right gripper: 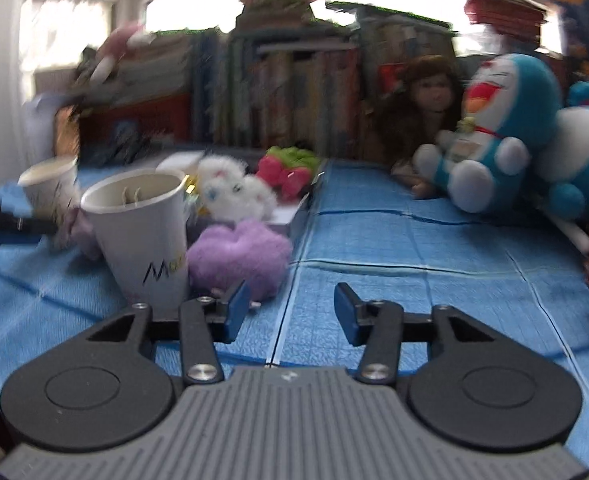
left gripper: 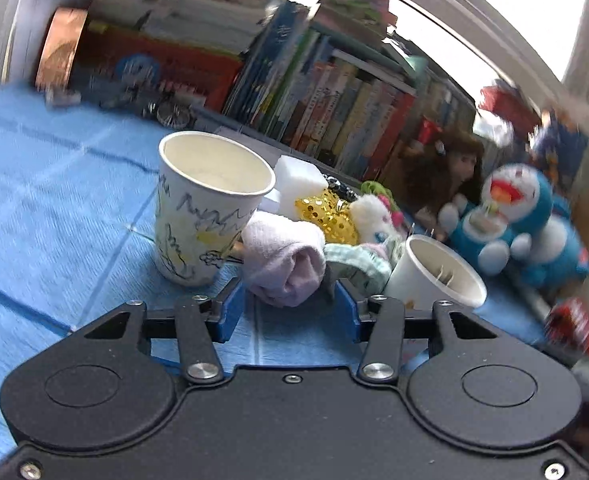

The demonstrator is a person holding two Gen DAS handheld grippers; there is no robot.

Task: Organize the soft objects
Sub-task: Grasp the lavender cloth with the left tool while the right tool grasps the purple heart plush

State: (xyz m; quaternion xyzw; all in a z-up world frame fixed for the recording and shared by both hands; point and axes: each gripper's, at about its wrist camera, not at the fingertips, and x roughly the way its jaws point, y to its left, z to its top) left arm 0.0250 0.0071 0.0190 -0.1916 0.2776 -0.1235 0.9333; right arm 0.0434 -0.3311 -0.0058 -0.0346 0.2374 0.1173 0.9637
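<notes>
Left gripper (left gripper: 288,304) jaws apart around rolled lilac towel (left gripper: 284,264), pads not visibly pressing; right gripper (right gripper: 292,312) open over bare blue cloth (right gripper: 414,248), purple plush (right gripper: 240,258) just beside its left finger.

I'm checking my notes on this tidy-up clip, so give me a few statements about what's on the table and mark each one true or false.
1. A rolled pale lilac cloth lies between the left gripper's fingers. True.
2. The scribbled paper cup lies on its side. False: it stands upright, mouth up.
3. The right gripper holds the fluffy purple toy. False: nothing is between its fingers, only blue table cover; the toy lies just past its left finger.
4. A blue and white plush cat sits in front of the row of books. True.
5. The table cover is red. False: it is blue.
</notes>
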